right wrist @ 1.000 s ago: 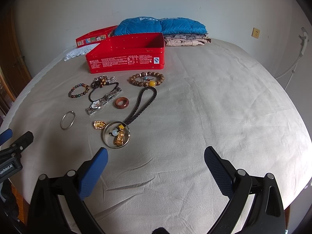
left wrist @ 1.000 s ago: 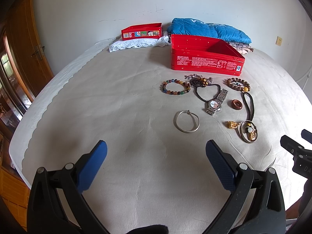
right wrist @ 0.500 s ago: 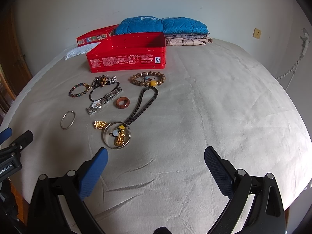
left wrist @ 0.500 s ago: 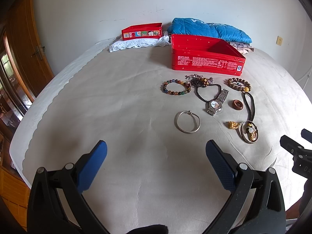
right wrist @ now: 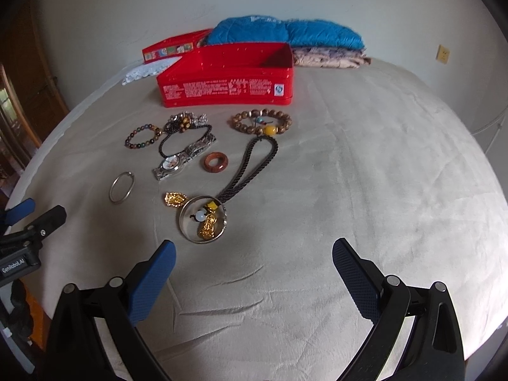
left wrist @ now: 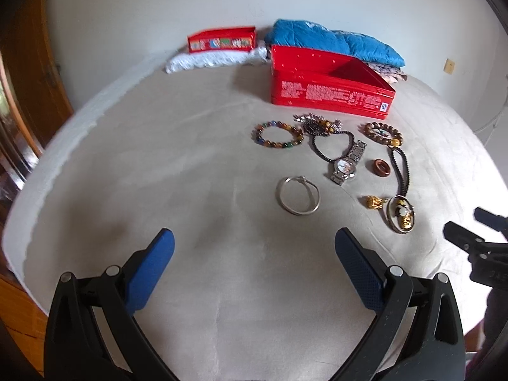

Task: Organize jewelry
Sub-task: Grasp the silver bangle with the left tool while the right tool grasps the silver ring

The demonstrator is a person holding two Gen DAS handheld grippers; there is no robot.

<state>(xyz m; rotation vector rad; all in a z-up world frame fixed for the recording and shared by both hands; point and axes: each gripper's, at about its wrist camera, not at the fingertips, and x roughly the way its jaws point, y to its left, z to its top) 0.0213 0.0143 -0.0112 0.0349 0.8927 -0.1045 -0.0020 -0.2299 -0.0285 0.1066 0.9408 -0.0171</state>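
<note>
Jewelry lies spread on a beige bed in front of an open red tin box [left wrist: 330, 93] [right wrist: 227, 87]. Nearest me are a silver bangle [left wrist: 297, 195] [right wrist: 122, 187], a gold charm [right wrist: 174, 199] and a round pendant on a black cord [right wrist: 203, 219] [left wrist: 400, 213]. Behind them lie a silver watch [right wrist: 177, 162] [left wrist: 346, 163], a brown ring [right wrist: 216, 162], a multicoloured bead bracelet [left wrist: 278, 135] and a wooden bead bracelet [right wrist: 261, 122]. My left gripper [left wrist: 254, 262] and right gripper [right wrist: 254, 265] hover open and empty short of the pieces.
A red lid [left wrist: 221, 39] rests on white lace cloth [left wrist: 216, 60] at the back. Folded blue bedding [right wrist: 285, 31] lies behind the box. A wooden door [left wrist: 28, 73] stands left of the bed. Bare bedspread stretches to the right of the jewelry.
Both grippers have edged forward towards the jewelry, the left one blurring as it moves. Nothing on the bed has shifted.
</note>
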